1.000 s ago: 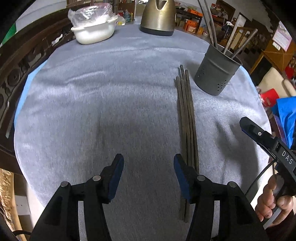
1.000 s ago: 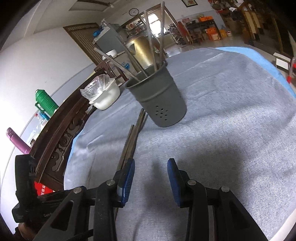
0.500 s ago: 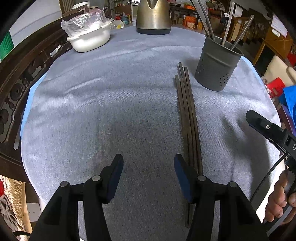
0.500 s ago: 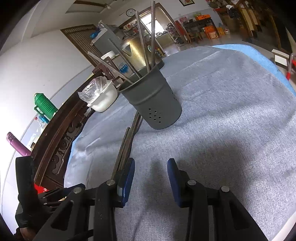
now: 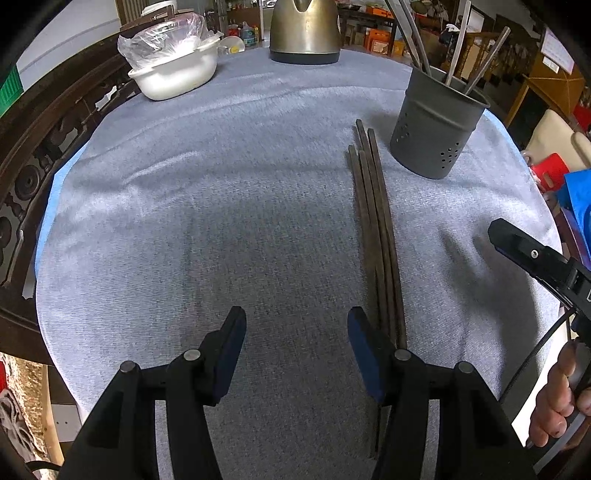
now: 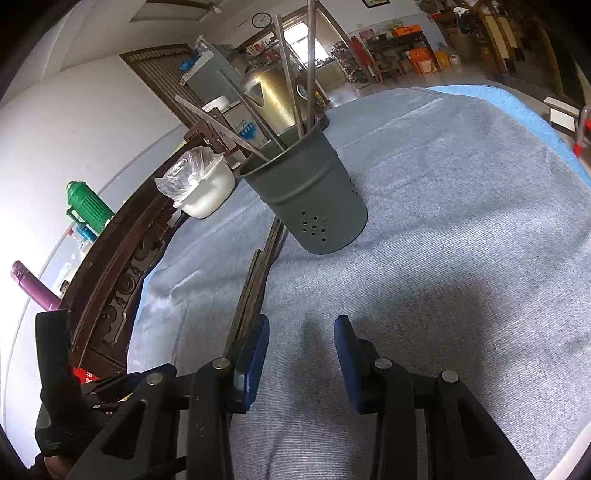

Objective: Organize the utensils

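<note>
Several dark wooden chopsticks [image 5: 373,221] lie side by side on the grey tablecloth, running toward a dark grey perforated utensil holder [image 5: 437,129] that holds several metal chopsticks. My left gripper [image 5: 295,332] hangs open over the cloth, its right finger just left of the chopsticks' near ends, nothing between its pads. In the right wrist view the chopsticks [image 6: 255,284] pass left of my right gripper [image 6: 301,339], which is open and empty, with the holder [image 6: 310,199] ahead of it. The right gripper's body [image 5: 539,258] and a hand show at the left view's right edge.
A white bowl with a plastic bag [image 5: 173,66] and a brass-coloured kettle [image 5: 304,29] stand at the table's far side. A carved dark wooden chair back [image 6: 122,254] borders the left edge. The round table's rim [image 5: 546,218] drops off at the right.
The left wrist view has tilted, so the holder, kettle and bowl sit lower and closer in frame. In the right wrist view the holder has shifted slightly. Both grippers' jaws stayed as they were.
</note>
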`<act>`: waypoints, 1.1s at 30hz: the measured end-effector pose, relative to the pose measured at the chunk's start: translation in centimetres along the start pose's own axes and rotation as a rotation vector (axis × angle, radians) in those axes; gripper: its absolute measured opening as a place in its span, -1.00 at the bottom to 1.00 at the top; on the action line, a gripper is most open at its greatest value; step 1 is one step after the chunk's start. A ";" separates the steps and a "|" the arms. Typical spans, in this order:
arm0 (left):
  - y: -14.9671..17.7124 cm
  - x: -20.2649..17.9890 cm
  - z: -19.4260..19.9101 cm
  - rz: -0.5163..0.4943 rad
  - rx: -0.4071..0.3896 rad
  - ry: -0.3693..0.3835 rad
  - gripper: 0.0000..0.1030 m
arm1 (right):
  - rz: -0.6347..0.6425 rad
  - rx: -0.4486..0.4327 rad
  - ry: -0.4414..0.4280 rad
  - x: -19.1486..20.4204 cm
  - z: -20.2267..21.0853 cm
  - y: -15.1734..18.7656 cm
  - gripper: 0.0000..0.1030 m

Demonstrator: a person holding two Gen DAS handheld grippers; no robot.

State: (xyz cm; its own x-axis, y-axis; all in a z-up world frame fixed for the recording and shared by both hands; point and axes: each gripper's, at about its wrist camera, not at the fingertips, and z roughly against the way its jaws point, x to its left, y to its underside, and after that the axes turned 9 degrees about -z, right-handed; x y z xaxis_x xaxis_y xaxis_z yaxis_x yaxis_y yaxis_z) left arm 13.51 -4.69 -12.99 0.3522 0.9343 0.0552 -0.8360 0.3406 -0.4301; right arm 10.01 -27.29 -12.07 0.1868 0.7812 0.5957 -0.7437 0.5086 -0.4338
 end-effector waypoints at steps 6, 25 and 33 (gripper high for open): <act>-0.1 0.3 -0.4 0.009 0.002 0.015 0.13 | 0.005 0.010 0.008 0.4 -0.3 -0.1 -0.24; -1.0 0.8 -1.3 0.011 -0.002 0.050 0.13 | 0.032 0.032 0.035 2.0 -1.4 -0.3 -0.24; -1.4 1.0 -2.2 0.009 -0.006 0.102 0.29 | 0.062 0.055 0.066 3.0 -2.8 -0.5 -0.24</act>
State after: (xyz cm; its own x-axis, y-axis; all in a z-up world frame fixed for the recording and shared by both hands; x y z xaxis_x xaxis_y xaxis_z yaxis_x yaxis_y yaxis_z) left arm 15.92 -4.47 -14.35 0.3858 0.9217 -0.0409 -0.8370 0.3310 -0.4357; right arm 12.77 -24.14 -11.97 0.1797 0.8337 0.5222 -0.7887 0.4394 -0.4301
